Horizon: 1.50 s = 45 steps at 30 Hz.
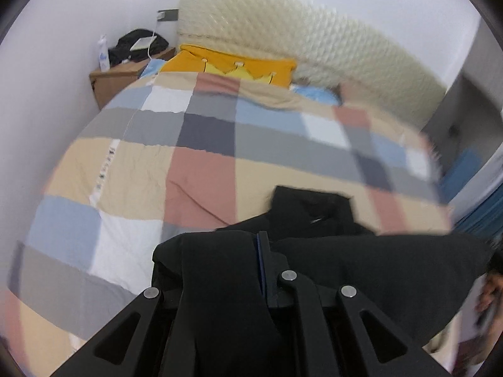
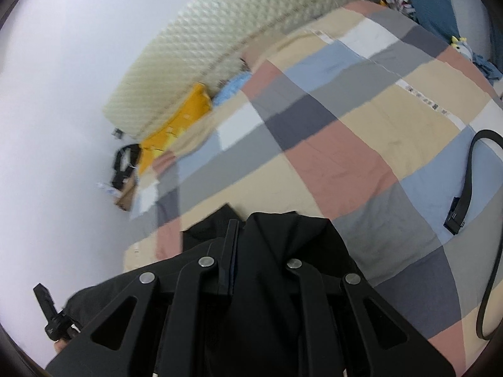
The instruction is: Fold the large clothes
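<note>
The left gripper (image 1: 251,251) has its fingers clamped on a fold of a large black fabric garment (image 1: 361,267), which drapes over the fingers and hides one of them, and spreads to the right over the near edge of the bed. The right gripper (image 2: 248,245) is likewise clamped on the same black cloth (image 2: 283,251), bunched over its right finger. The garment hangs just above a checked quilt of beige, pink, grey, blue and white squares (image 1: 201,144) that covers the bed. At the far end lie a yellow-orange pillow (image 1: 232,64) and a cream quilted headboard (image 1: 314,40). A wooden bedside cabinet (image 1: 116,78) stands beside the pillow. A black strap (image 2: 471,169) lies on the quilt, well apart from the garment.
</note>
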### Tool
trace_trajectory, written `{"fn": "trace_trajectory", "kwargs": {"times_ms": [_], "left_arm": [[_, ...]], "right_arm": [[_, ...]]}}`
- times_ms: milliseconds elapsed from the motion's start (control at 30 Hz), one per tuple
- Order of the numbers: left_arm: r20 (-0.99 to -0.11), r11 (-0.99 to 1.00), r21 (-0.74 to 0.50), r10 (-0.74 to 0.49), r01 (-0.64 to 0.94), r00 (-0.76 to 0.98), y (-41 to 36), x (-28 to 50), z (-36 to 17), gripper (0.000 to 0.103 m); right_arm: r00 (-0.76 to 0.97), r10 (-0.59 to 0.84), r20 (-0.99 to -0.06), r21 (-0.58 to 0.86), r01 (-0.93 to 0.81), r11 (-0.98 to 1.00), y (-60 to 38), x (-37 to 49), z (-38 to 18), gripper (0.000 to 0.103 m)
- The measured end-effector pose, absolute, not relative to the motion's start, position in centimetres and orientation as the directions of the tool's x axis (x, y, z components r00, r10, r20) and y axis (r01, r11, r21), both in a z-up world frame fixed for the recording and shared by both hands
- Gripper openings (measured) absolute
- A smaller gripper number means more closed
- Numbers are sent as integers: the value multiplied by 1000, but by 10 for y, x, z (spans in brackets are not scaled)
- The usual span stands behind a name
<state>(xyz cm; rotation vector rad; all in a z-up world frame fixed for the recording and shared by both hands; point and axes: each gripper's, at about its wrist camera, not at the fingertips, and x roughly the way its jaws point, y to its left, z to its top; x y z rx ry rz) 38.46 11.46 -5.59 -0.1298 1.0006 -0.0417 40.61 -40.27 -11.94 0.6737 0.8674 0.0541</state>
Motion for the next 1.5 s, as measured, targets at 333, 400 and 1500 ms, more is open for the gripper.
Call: {"fn": "trace_trajectory", "kwargs": {"times_ms": [333,400,1500], "left_arm": [[-877,988,-137,-87,-72,473,105,436,-156,10],[-880,984,-156,-101,-81,464,105,442,-168,10],[-706,848,-519,-498,111,503,229,277,-49,61]], "right_arm": [[584,268,-766,511,301,805,-394,460,-215,14],[588,267,-764,505,285,815,-390,465,-224,14],[585,411,-699,617,204,760,-416,370,-153,57]]}}
